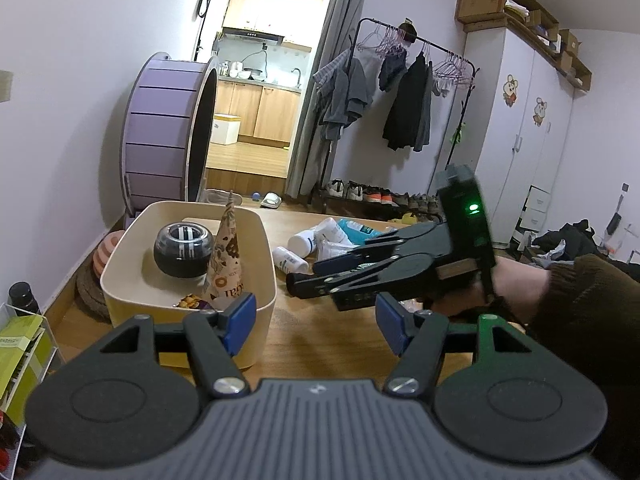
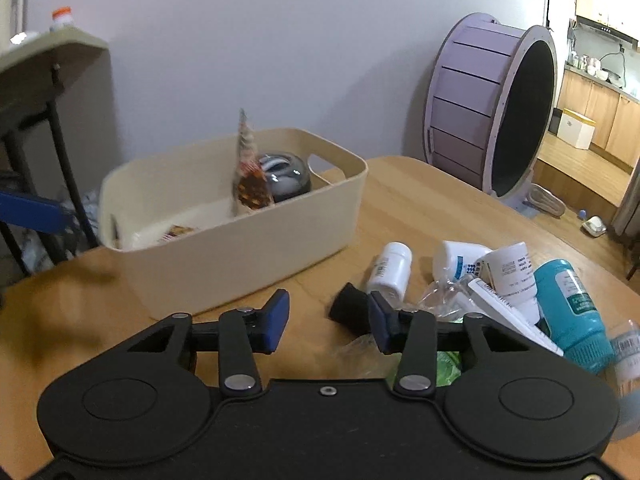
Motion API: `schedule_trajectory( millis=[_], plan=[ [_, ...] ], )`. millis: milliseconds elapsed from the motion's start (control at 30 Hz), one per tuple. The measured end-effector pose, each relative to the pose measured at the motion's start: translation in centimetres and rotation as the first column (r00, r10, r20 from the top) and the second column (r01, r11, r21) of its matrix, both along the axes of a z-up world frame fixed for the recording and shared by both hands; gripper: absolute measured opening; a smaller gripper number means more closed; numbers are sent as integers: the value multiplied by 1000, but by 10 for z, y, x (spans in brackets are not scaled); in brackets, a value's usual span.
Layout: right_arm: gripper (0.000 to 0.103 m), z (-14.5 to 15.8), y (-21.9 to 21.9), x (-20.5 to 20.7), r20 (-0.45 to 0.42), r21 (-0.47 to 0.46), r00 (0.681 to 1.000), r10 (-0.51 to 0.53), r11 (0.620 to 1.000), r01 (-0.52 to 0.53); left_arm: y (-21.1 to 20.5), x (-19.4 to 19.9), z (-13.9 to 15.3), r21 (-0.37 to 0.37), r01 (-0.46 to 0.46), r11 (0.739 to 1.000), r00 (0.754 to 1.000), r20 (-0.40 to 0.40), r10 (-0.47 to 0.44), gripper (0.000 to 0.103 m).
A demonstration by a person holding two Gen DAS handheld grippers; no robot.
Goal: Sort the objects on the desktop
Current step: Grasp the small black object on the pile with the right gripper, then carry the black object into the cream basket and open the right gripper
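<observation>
- The cream bin [image 2: 240,248] sits on the wooden table [image 1: 328,340], holding a dark ball [image 1: 183,249], a printed paper cone [image 1: 228,264] and a snack packet [image 1: 191,302] half hidden by the rim.
- At 3 o'clock from the bin lies a pile: white bottles [image 2: 390,266], a teal bottle [image 2: 570,312], crumpled plastic; labels too small to read.
- The cone's lettering is cut off, perhaps "Gal".
- Left gripper [image 1: 316,322]: wide open, empty, touching nothing.
- Right gripper [image 2: 329,320]: parted, empty, above the table beside a black object [image 2: 349,306].
</observation>
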State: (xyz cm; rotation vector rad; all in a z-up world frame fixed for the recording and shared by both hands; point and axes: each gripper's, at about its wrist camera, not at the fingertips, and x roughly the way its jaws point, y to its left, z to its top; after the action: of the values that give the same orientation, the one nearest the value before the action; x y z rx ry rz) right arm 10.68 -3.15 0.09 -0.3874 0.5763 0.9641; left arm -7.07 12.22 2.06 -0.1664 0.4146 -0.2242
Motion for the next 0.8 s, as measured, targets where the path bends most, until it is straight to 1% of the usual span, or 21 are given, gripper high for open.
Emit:
schedule_trajectory(
  millis=[167, 233, 267, 300, 333, 400, 467, 533, 667, 800],
  plan=[
    [41, -10, 11, 7, 51, -68, 999, -9, 998, 13, 1, 2, 0, -8, 0, 1000, 1000, -2, 0, 65],
    [41, -13, 12, 7, 53, -78, 999, -4, 997, 9, 1, 3, 0, -8, 2, 1000, 1000, -3, -2, 65],
    [37, -14, 12, 8, 54, -83, 999, -2, 997, 7, 1, 3, 0, -7, 2, 1000, 1000, -2, -2, 65],
    [30, -14, 11, 9, 47, -80, 999, -6, 997, 10, 0, 3, 0, -6, 2, 1000, 1000, -2, -2, 65],
    [29, -14, 10, 10, 40, -77, 999, -9, 997, 13, 0, 4, 0, -6, 1, 1000, 1000, -3, -1, 65],
    [24, -12, 8, 10, 29, -69, 999, -16, 997, 18, 1, 3, 0, -8, -1, 1000, 1000, -2, 1, 65],
    [21, -8, 2, 9, 12, -49, 1000, -21, 999, 22, 1, 3, 0, -8, 0, 1000, 1000, -1, 0, 65],
    [21, -1, -4, 7, -5, -13, 1000, -31, 999, 31, 1, 2, 0, -8, 0, 1000, 1000, 1, 0, 65],
    [21, 18, -20, 1, -39, 83, 998, -44, 995, 47, 1, 0, 0, -5, -2, 1000, 1000, 6, 2, 65],
    [21, 44, -31, -8, -67, 193, 997, -29, 980, 42, 3, -3, 1, -5, -8, 1000, 1000, 11, 8, 65]
  ],
)
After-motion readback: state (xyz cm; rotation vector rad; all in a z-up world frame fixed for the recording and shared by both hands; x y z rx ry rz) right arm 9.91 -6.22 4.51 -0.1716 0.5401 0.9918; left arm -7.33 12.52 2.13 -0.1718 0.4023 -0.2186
